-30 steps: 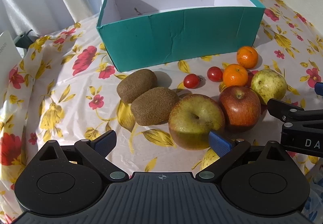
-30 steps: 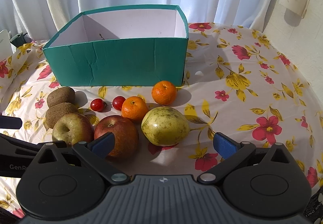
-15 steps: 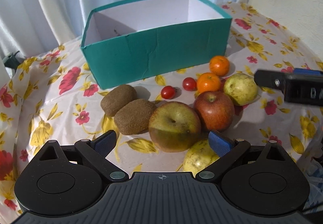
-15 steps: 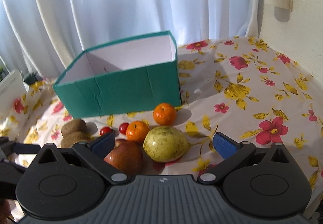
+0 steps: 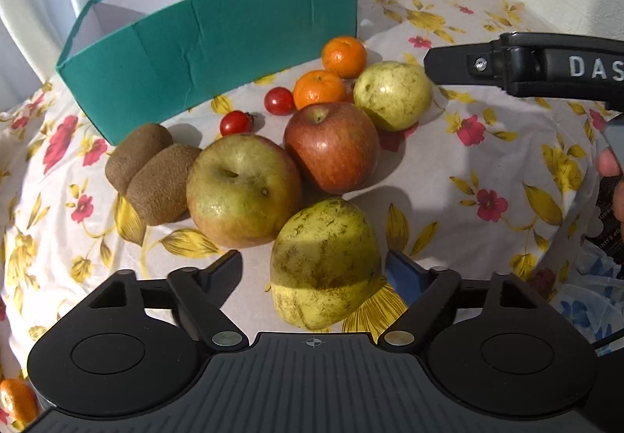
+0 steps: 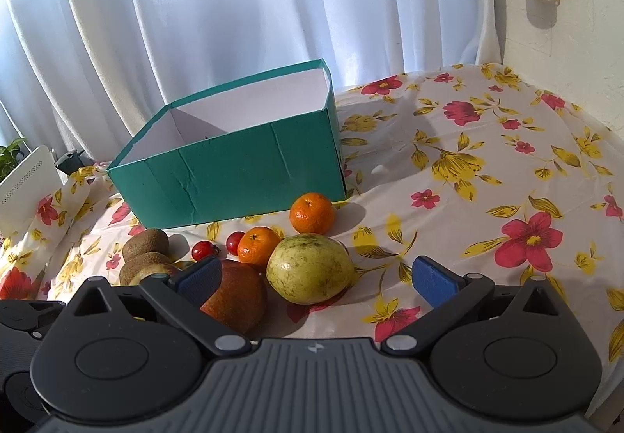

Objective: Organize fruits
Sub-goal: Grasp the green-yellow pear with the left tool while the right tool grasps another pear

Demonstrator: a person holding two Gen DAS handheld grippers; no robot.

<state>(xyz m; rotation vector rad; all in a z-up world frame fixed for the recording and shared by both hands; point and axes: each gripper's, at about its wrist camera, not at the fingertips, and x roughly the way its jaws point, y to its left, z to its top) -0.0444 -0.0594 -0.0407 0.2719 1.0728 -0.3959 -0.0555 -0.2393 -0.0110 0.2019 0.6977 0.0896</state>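
Between the fingers of the left gripper (image 5: 314, 271) lies a yellow-green pear (image 5: 325, 261), close up at the bottom of the left wrist view. The jaws have just been closing and stand apart on either side of it; the right blue pad (image 5: 403, 275) sits just beside the pear's flank, though contact cannot be confirmed, while the left finger is clear of it. The pear is speckled with brown, lit bright along its lower edge and shaded above, and rests on the flowered cloth (image 5: 487, 160) covering the bench.

Just beyond it a large green-yellow apple (image 5: 243, 189) touches the pear's upper left side, and a red apple (image 5: 331, 146) sits behind and to the right. Two kiwis (image 5: 154, 171) lie pressed together left of the green apple. Farther back are two cherry tomatoes (image 5: 257, 111), two mandarins (image 5: 331, 72) and a second, rounder pear (image 5: 392, 95). A teal box (image 5: 218, 39) with a white inside stands open behind all the fruit.

The right gripper (image 6: 316, 279) hangs with its jaws wide apart and nothing between the pads; the round pear and the red apple lie just past its fingers. In the left wrist view its black body reaches in from the right, above the round pear. White curtains (image 6: 234, 4) hang behind the bench.
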